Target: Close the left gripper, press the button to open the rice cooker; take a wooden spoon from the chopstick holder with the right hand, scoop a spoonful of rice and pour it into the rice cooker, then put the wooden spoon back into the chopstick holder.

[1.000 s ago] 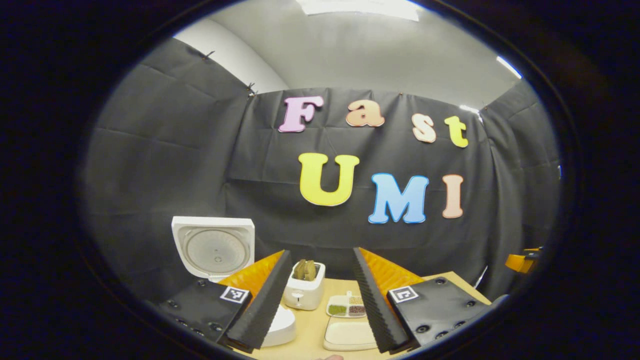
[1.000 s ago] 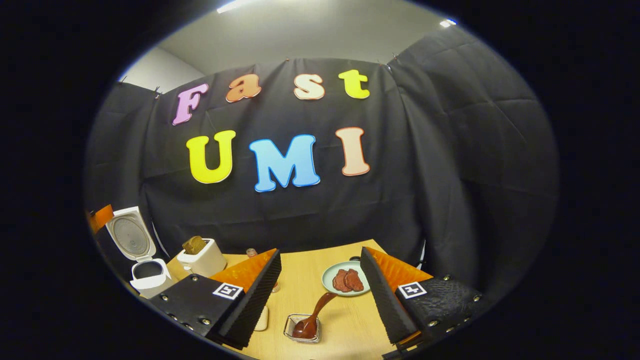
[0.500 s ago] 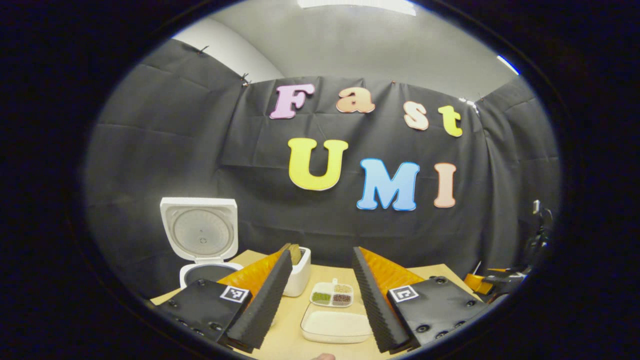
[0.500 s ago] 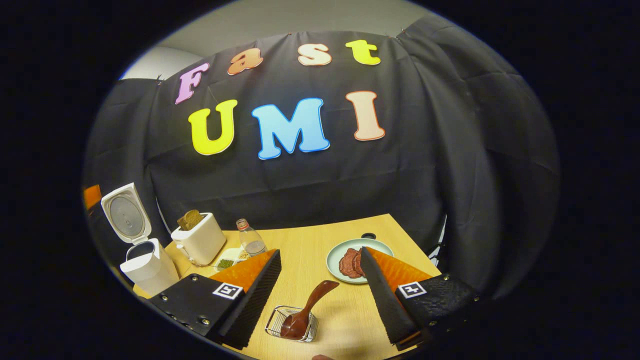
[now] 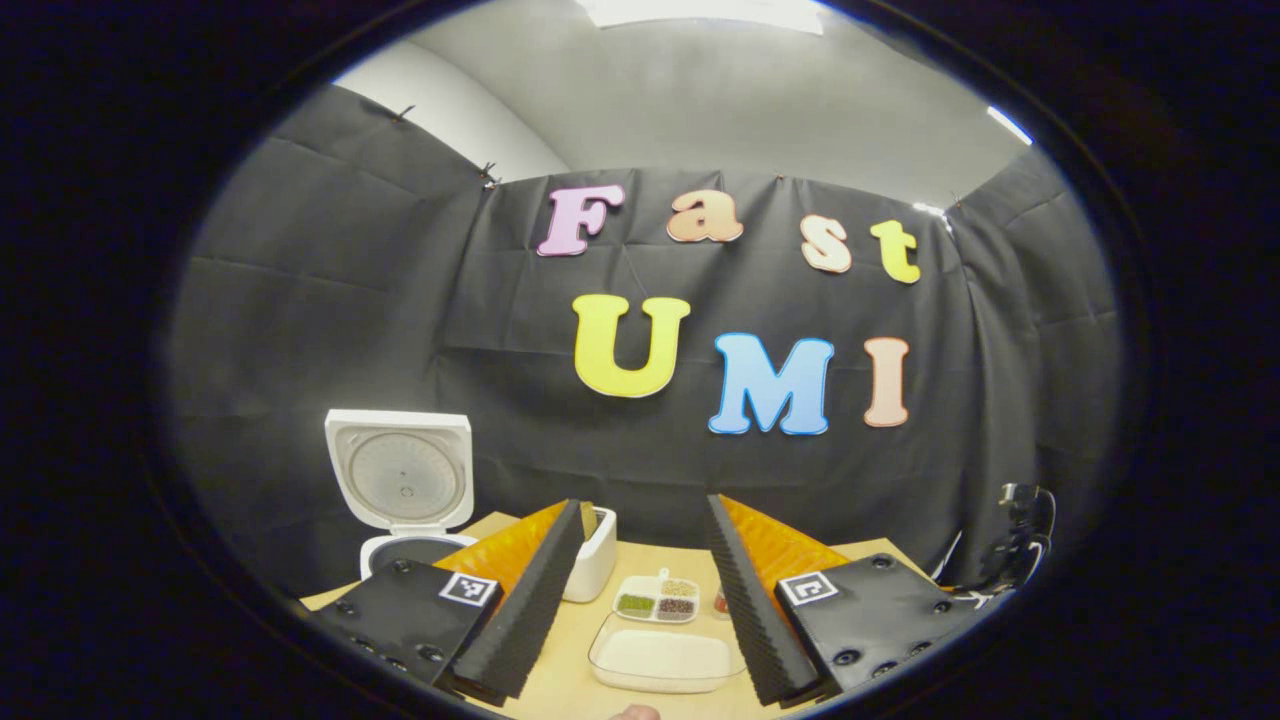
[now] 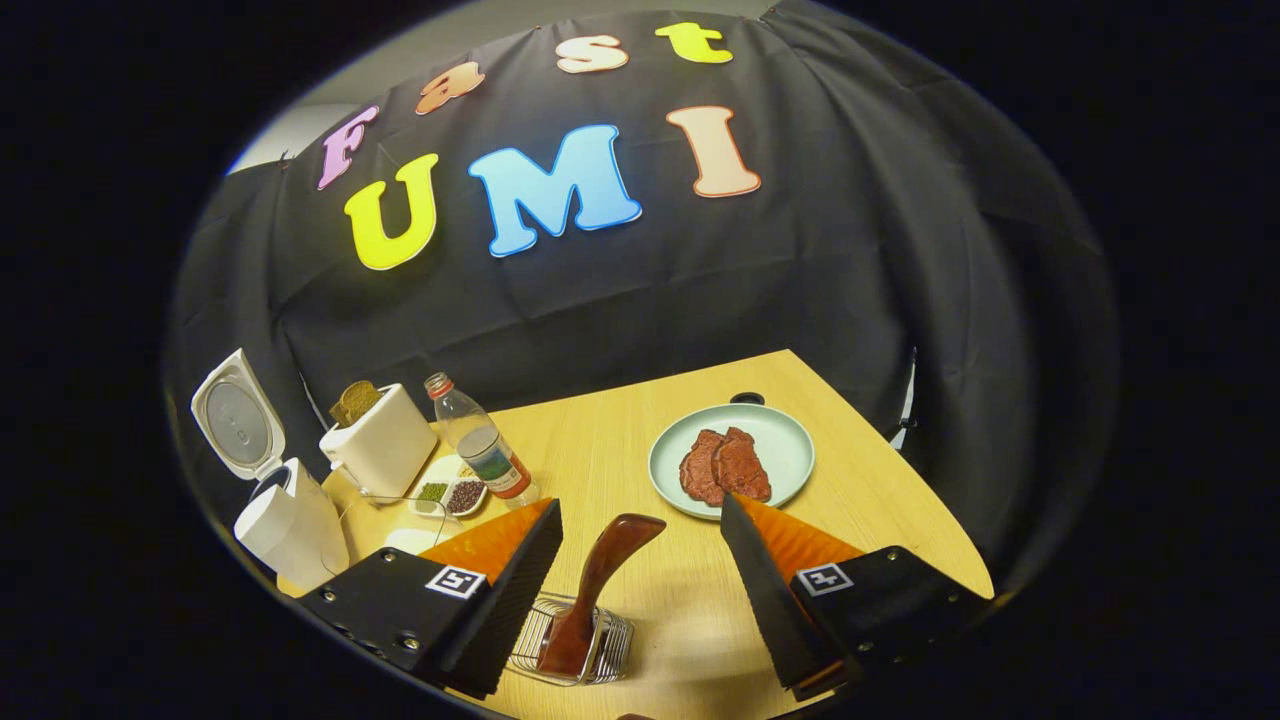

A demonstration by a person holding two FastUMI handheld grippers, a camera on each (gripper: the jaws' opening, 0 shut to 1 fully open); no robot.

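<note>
In the left gripper view the left hand-held gripper point(image 5: 635, 600) has its fingers spread, and the left finger point(image 5: 525, 600) hides the cooker's point(image 5: 405, 500) pot and body, so only the raised lid and a strip of rim show. The same finger covers most of the toaster point(image 5: 598, 555). The right finger point(image 5: 745, 605) hides all but a sliver of a small item beside the spice dish point(image 5: 657, 598). The tray's point(image 5: 660, 662) near edge is cut off at the bottom. Dark gear point(image 5: 1015, 535) at the right edge is too dim to tell.

In the right gripper view the spoon's point(image 6: 598, 575) bowl sits down inside the wire holder point(image 6: 610, 645), and the holder's left side is behind the right hand-held gripper's point(image 6: 640, 590) left finger point(image 6: 510, 600). The plate's point(image 6: 775, 445) near rim is behind the other finger. Whether the cooker holds rice cannot be told.
</note>
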